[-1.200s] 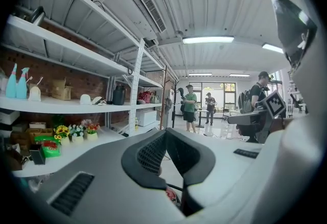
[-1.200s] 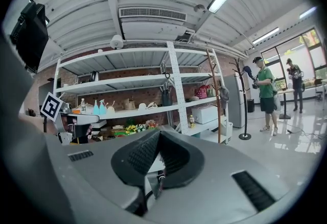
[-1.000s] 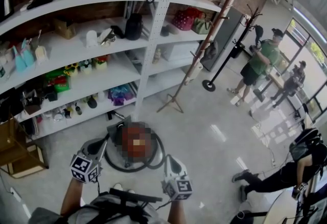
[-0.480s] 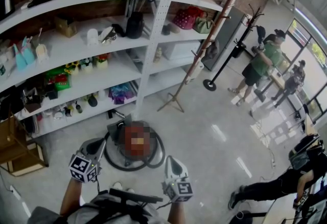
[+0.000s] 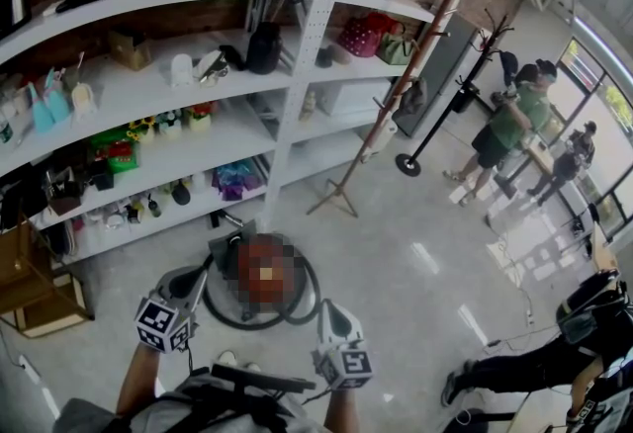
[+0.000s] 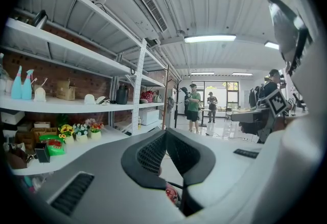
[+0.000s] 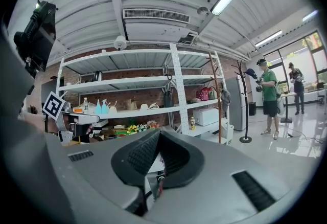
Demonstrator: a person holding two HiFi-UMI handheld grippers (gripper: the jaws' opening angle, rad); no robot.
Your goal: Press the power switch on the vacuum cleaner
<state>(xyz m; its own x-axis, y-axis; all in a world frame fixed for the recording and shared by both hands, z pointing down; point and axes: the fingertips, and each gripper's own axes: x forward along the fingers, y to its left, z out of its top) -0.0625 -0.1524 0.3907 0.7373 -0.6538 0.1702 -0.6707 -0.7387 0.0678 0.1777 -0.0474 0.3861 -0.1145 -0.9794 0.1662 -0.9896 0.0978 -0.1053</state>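
Note:
The vacuum cleaner (image 5: pixel 229 255), a red canister ringed by a black hose (image 5: pixel 313 291), sits on the floor in front of the shelving in the head view; a mosaic patch covers most of its body. My left gripper (image 5: pixel 201 275) hovers at its near left side. My right gripper (image 5: pixel 325 307) hangs just off the hose at the near right. Neither touches the machine. In the left gripper view the left gripper (image 6: pixel 164 147) has its dark pads closed together on nothing, and the right gripper (image 7: pixel 158 152) looks the same in its own view. The power switch is not visible.
White shelving (image 5: pixel 297 75) full of small goods runs along the brick wall behind the vacuum. A wooden coat stand (image 5: pixel 336 199) and a black one (image 5: pixel 406 164) stand to the right. Several people (image 5: pixel 499 129) are at the far right, one low on the floor (image 5: pixel 534 352). A wooden crate (image 5: pixel 35 307) sits at left.
Both grippers stay almost where they were. The person low at the right has shifted, and the standing person has edged a little.

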